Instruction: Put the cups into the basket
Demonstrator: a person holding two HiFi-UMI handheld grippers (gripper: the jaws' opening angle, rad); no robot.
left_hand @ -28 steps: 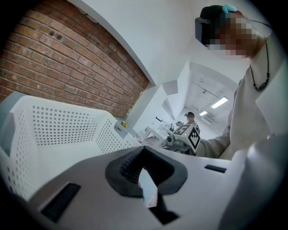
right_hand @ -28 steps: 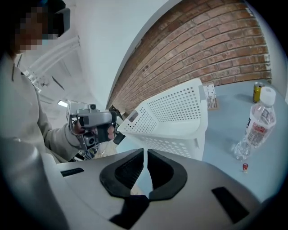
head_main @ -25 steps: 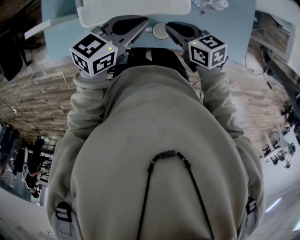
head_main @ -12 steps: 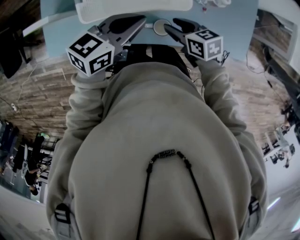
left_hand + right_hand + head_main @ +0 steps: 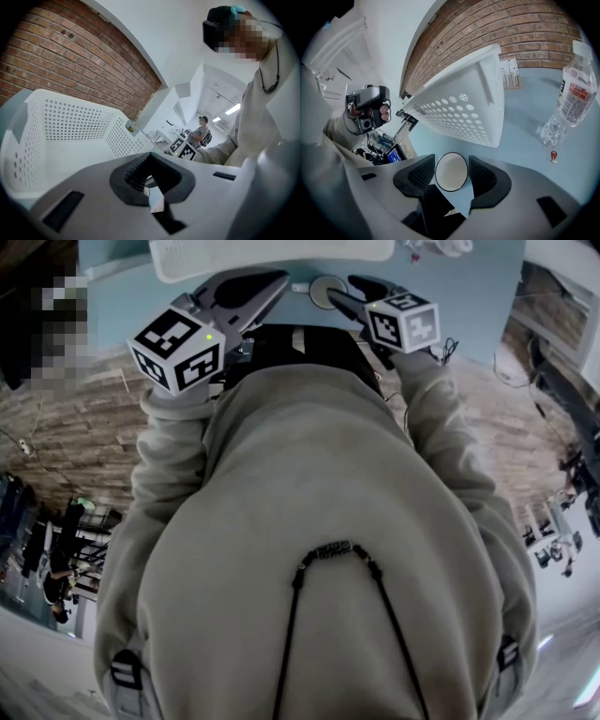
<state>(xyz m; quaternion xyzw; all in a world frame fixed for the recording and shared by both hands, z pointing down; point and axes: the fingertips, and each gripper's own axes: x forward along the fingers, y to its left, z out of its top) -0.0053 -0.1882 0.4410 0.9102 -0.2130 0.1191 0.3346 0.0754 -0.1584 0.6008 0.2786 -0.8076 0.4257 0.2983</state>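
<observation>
Fingers (image 5: pixel 483 174) of the right gripper (image 5: pixel 452 177) are standing wide apart, having just been opening, and the white cup (image 5: pixel 450 168) is sitting between them with neither pad pressing on it. The cup is standing upright on the blue table (image 5: pixel 525 136), its long axis vertical and its dark-rimmed mouth facing up. The white perforated basket (image 5: pixel 464 112) is lying at 12 o'clock from the cup, and a clear bottle (image 5: pixel 577 89) is standing at 2 o'clock. The right sleeve (image 5: pixel 441 427) is reaching forward, tipping its gripper down toward the table. The left gripper (image 5: pixel 151 180) is holding nothing, its fingers drawn together to a slit, pointing more level with the basket at its 10 o'clock.
</observation>
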